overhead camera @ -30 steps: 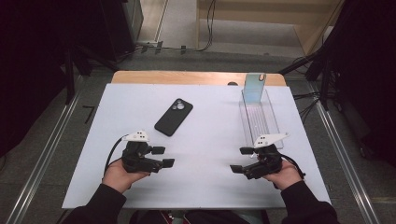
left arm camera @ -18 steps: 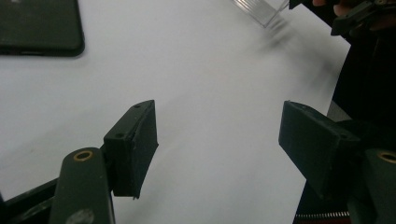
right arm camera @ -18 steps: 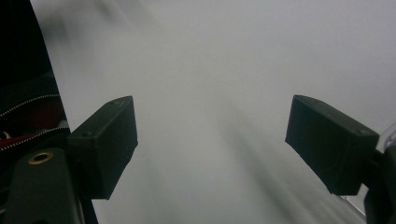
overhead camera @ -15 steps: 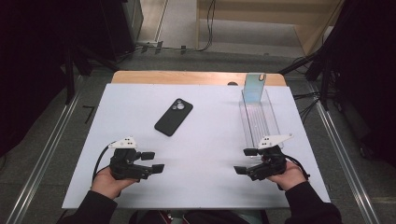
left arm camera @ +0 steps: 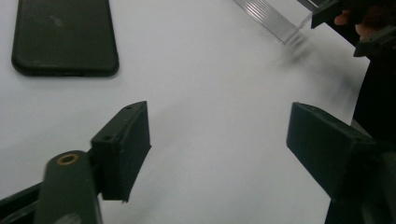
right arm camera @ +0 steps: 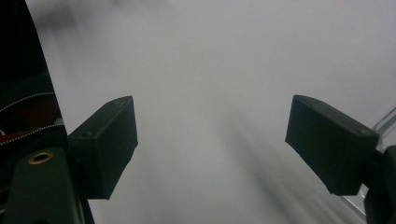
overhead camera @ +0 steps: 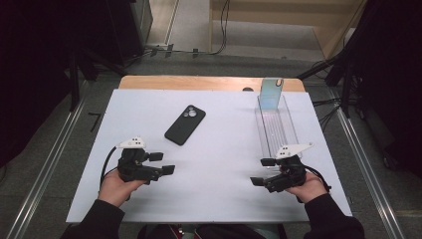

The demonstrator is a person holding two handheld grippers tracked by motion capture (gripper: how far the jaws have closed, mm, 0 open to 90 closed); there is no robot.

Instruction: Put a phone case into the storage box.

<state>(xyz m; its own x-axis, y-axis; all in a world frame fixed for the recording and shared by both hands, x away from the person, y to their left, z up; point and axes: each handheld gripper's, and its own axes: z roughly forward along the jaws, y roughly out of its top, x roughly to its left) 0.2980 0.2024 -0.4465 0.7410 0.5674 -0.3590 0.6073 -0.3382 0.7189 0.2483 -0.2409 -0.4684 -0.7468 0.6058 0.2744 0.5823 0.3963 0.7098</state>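
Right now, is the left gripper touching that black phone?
Apart. In the left gripper view, the open left gripper has bare white table between its jaws and the black phone.

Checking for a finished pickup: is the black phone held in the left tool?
No, the phone lies flat on the table, apart from the open left tool.

Black phone (overhead camera: 185,124) lies between clear tray (overhead camera: 276,130) and left hand-held gripper (overhead camera: 161,163).

A white worktop (overhead camera: 219,164) with a wooden far edge (overhead camera: 199,82) stands on grey floor (overhead camera: 45,164) between metal rails (overhead camera: 366,159). Black cables (overhead camera: 219,30) trail beyond; the sides lie dark.
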